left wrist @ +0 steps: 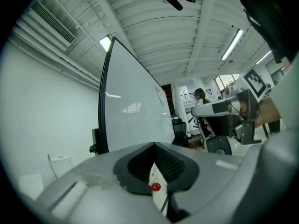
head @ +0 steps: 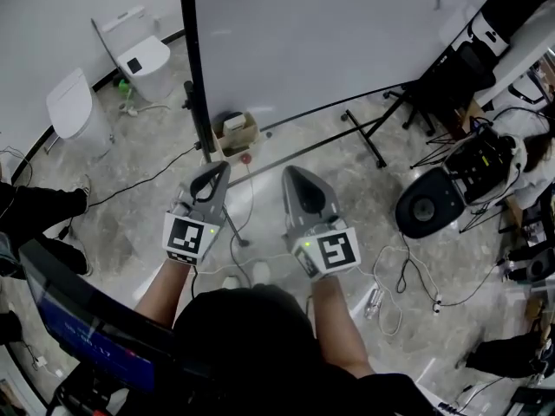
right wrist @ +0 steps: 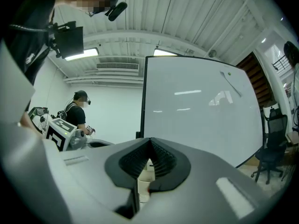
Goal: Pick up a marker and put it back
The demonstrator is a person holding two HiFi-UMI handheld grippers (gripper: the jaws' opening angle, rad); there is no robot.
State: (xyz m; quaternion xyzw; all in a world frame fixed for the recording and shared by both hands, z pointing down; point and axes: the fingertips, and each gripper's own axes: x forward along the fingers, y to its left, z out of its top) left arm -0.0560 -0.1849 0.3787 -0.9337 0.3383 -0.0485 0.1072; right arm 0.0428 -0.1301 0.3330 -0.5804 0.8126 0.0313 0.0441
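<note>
Marker (right wrist: 231, 83), apparently the thin stick on the whiteboard (right wrist: 196, 115), hangs well apart from left gripper (head: 220, 169) and right gripper (head: 290, 174), both clamped together on nothing above a box (head: 234, 134).

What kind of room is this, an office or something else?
Probably a lab or test workspace: a big whiteboard on a stand, loose cables across the floor, and another person wearing gear.
</note>
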